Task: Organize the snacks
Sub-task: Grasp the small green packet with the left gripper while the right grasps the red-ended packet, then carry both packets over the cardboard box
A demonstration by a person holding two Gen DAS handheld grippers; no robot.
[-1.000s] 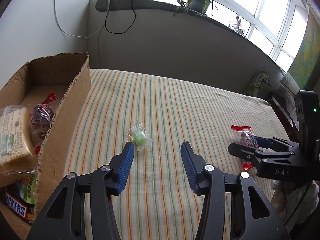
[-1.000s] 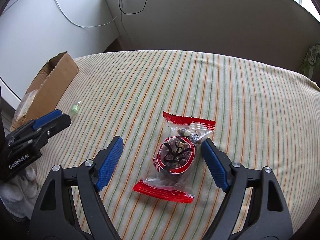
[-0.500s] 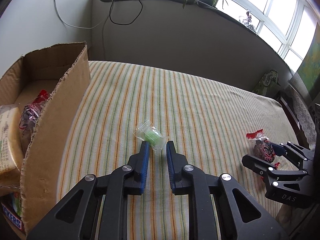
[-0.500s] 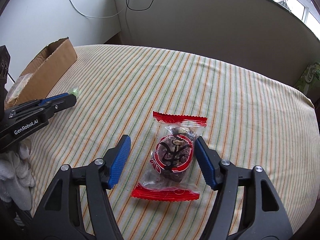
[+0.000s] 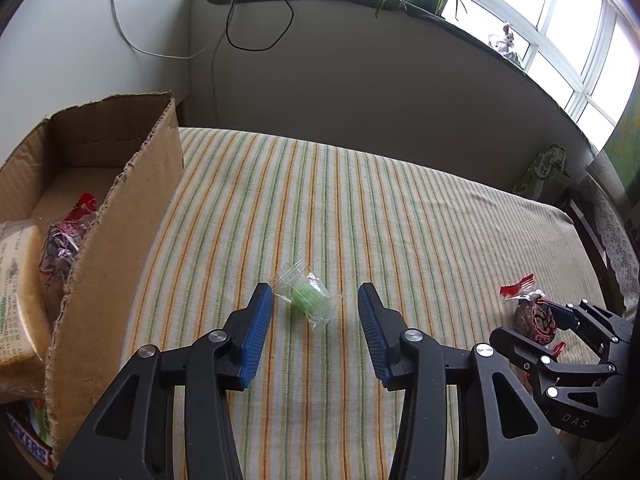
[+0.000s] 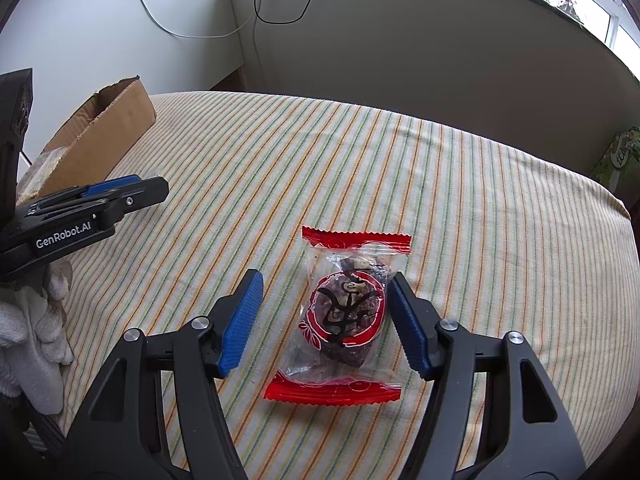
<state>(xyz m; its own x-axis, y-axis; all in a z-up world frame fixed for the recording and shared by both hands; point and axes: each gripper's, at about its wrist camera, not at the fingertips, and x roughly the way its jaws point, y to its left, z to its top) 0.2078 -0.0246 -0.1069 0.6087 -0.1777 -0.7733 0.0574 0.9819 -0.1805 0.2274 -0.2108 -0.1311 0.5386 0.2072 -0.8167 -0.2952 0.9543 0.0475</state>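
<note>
Two grippers poised over two wrapped snacks on the striped cloth.

The left gripper (image 5: pixel 315 300) had its jaws opening, a small green candy in clear wrap (image 5: pixel 306 298) lying loose between them, untouched. The right gripper (image 6: pixel 325 300) stood fairly wide around a red-ended packet with a dark sweet (image 6: pixel 344 312); its right pad touched the wrapper, the left pad stood clear. The cardboard box (image 5: pixel 116 216) at the left held other snacks.
</note>
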